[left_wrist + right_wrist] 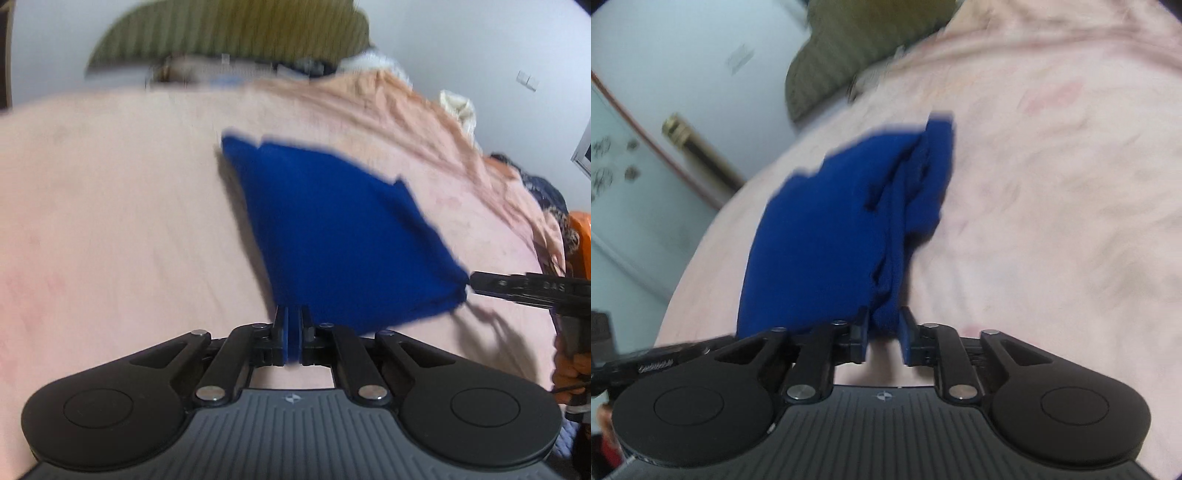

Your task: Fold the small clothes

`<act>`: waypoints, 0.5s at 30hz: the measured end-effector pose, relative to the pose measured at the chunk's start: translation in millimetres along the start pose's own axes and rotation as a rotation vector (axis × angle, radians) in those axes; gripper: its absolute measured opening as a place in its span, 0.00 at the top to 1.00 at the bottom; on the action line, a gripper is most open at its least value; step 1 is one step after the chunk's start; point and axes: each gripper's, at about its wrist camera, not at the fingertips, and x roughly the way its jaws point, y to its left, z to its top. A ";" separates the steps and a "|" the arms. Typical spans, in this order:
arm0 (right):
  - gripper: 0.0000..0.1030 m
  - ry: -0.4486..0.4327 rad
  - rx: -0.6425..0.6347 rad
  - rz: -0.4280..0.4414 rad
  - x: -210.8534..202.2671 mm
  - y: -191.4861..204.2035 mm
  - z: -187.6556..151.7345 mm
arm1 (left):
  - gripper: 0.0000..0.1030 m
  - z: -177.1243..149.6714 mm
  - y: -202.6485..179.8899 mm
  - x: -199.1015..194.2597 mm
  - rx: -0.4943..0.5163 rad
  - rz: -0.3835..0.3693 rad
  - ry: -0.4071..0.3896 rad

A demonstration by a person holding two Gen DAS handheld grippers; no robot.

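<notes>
Your left gripper (293, 325) pinched one corner of the deep-blue folded cloth garment (332, 229); your right gripper (884, 328) clamped another, ahead over the pink bedsheet (110, 203).

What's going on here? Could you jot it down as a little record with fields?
setting: pink bed, olive pillow at the far end
item: blue cloth, partly folded
left gripper: shut on the cloth's near edge
right gripper: shut on a bunched corner of the cloth
cloth state: held at two points, far part seems to lie on the bed
image quality: blurred
</notes>
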 end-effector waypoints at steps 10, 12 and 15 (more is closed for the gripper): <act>0.61 -0.003 0.210 0.150 -6.7 -15.6 -9.9 | 0.40 27.2 -20.3 28.2 -0.071 0.023 -0.039; 0.61 0.004 0.262 0.180 3.6 -23.3 -13.7 | 0.40 29.0 -21.2 35.8 -0.086 0.034 -0.025; 0.60 -0.018 0.307 0.211 12.5 -27.4 -9.6 | 0.40 31.0 -24.1 42.8 -0.096 0.032 -0.021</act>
